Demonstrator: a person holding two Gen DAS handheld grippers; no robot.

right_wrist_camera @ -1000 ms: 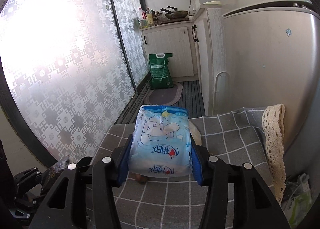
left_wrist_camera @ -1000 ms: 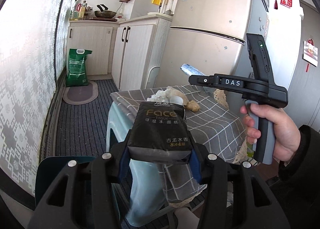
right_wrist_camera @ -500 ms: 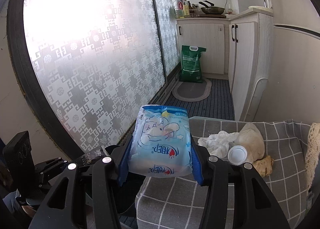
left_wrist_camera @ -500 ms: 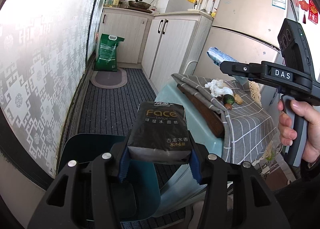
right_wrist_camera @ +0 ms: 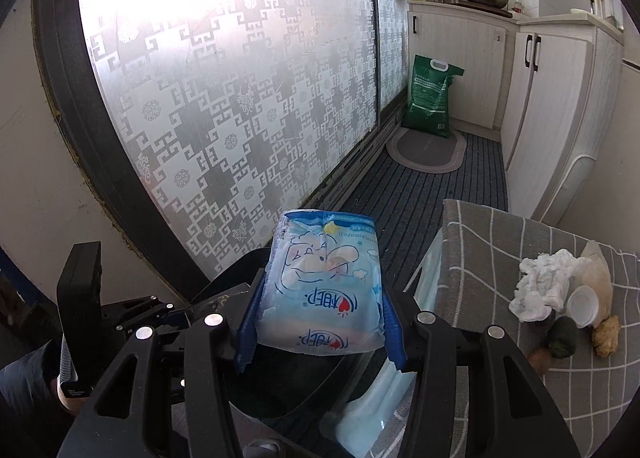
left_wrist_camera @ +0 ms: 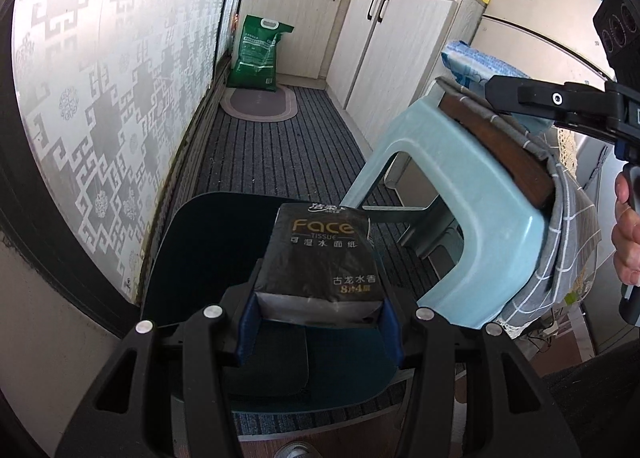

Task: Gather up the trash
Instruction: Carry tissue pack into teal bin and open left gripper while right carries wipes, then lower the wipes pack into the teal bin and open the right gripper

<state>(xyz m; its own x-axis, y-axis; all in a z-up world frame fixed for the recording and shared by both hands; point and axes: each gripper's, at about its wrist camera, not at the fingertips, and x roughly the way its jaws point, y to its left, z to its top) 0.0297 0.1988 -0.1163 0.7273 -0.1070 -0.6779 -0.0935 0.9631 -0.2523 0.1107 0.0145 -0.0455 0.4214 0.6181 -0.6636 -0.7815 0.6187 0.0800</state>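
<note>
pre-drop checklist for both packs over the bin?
1. Left gripper shut on black pack: ok.
2. Right gripper shut on blue pack: ok.
3. Black pack over the open bin: ok in the left view.
4. Blue pack over the bin: the bin's dark mouth lies under and behind it, but whether the pack is centred over it: cannot tell.
5. Grippers apart from each other: ok in both views.
6. Trash left on the cloth, namely tissue, cup and scraps: not ok, still to collect.
</note>
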